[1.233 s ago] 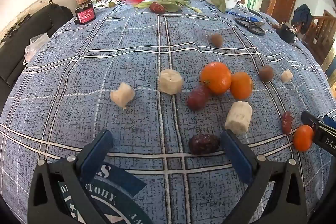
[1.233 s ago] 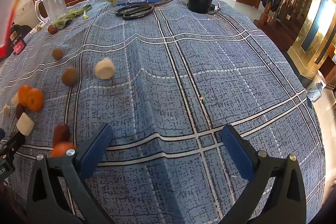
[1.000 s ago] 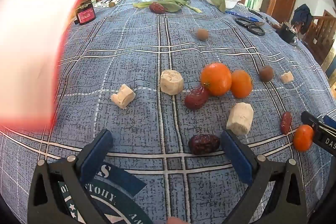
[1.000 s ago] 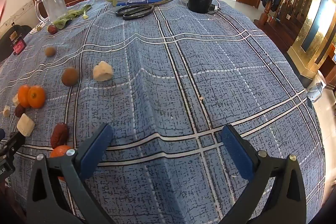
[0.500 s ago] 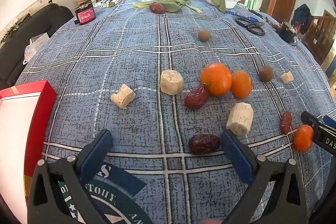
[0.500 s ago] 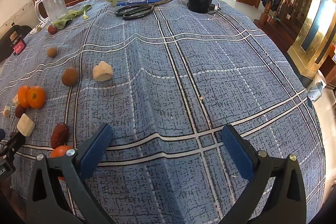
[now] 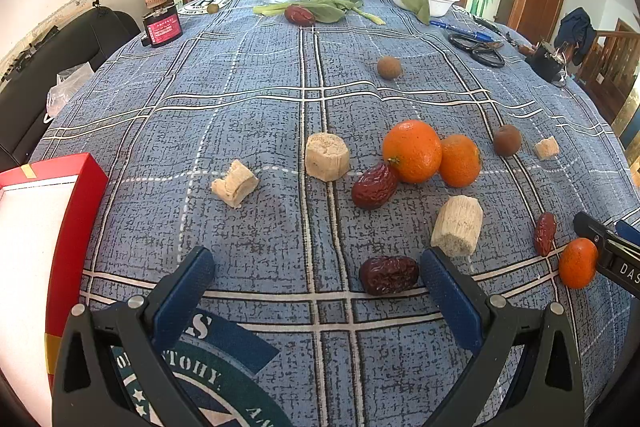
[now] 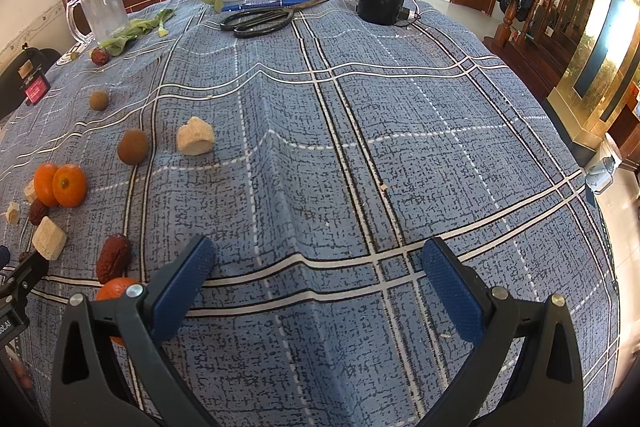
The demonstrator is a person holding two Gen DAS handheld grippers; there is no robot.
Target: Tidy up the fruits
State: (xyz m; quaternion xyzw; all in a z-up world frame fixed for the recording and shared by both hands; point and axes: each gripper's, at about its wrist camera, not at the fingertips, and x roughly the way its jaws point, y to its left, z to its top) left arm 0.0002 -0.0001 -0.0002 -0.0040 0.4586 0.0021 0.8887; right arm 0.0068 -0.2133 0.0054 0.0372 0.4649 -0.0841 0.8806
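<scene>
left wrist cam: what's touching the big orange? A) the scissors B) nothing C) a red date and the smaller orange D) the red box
C: the big orange sits against a red date on its lower left and the smaller orange on its right; the scissors and red box lie well apart from it.
</scene>
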